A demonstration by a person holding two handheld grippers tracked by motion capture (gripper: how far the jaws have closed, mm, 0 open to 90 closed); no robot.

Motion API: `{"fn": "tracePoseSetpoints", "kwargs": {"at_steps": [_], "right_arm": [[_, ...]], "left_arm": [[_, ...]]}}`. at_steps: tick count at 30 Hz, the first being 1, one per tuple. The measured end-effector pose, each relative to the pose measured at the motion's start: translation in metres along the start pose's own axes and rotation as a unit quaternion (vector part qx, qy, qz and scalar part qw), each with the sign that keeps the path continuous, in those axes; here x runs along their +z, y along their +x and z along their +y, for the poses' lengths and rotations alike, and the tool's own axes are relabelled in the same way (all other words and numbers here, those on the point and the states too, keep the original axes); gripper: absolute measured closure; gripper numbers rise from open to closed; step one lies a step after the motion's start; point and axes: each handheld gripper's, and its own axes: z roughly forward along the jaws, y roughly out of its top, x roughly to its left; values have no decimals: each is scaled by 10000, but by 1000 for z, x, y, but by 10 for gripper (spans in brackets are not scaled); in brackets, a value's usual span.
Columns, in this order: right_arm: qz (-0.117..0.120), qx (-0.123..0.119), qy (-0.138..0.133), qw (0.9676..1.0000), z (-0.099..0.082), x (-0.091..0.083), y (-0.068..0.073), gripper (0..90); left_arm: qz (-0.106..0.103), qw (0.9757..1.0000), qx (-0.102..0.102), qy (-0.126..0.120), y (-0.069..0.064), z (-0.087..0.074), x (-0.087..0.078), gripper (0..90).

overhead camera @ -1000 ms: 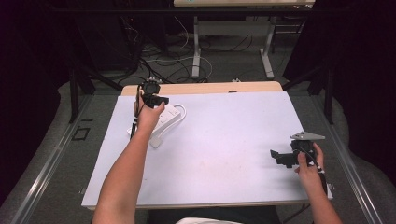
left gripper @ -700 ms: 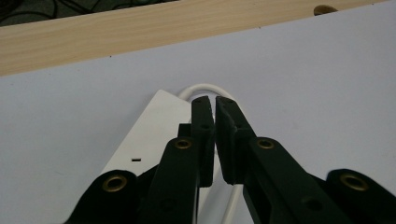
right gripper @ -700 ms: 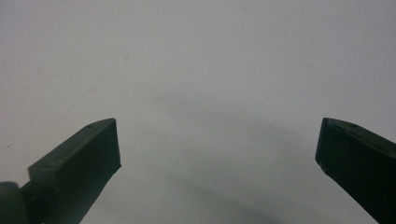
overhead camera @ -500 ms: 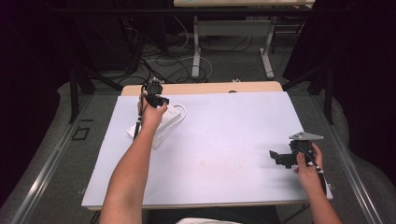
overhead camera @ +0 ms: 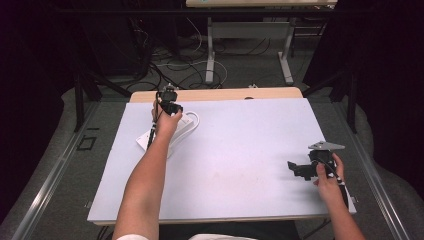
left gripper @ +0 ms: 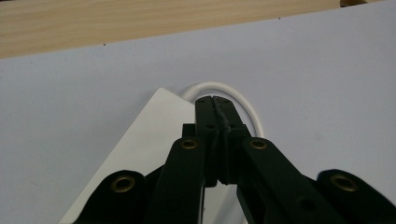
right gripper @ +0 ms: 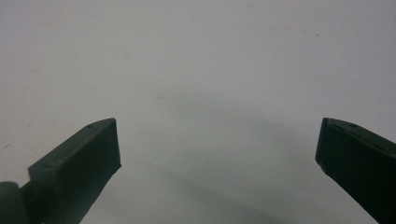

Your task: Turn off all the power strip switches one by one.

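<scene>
- My left fingers [left gripper: 215,100] are pressed together with nothing between them; in the left gripper view their tips meet at the centre of the frame, just over the near side of a loop of white cable [left gripper: 247,105].
- The closing has only just finished: the left fingers came together within the last moment, and nothing was caught in them.
- Directly below and to the left of those tips lies the white power strip [left gripper: 149,140], a flat white block whose corner points toward the upper middle of that frame; the cable curls out from behind that corner.
- In the high view the left gripper [overhead camera: 170,102] sits in the upper left part of the frame, over the far end of the power strip [overhead camera: 172,135], which lies slantwise on the bench [overhead camera: 240,150] near its far left corner.
- My right fingers [right gripper: 217,149] stand wide apart, one at the lower left and one at the lower right of the right gripper view, with only pale bench surface between them.
- In the high view the right gripper [overhead camera: 305,169] is at the lower right, close to the bench's near right edge, well apart from the power strip.
- A strip of bare wood [left gripper: 140,18] shows along the bench's far edge.
</scene>
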Motion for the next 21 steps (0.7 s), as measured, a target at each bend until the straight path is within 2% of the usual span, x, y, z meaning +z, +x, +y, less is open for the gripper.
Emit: {"fn": "tracePoseSetpoints", "kwargs": {"at_steps": [2,9,11,13,15,21], "right_arm": [[8,-16,-18,10000,0,0,0,0],[17,-37,16,10000,0,2,0,0],[39,-49,26,10000,0,3,0,0],[25,-53,19,10000,0,3,1,0],[20,-70,18,10000,0,3,0,0],[48,-68,16,10000,0,4,0,0]], "left_arm": [[7,10000,-41,44,0,-1,3,900],[11,9997,72,244,-1,-4,13,900],[-11,9996,29,296,-1,-4,15,900],[10,9996,80,279,-1,-5,17,900],[31,9997,32,248,-2,-6,19,900],[81,9996,70,279,-4,-5,20,900]]}}
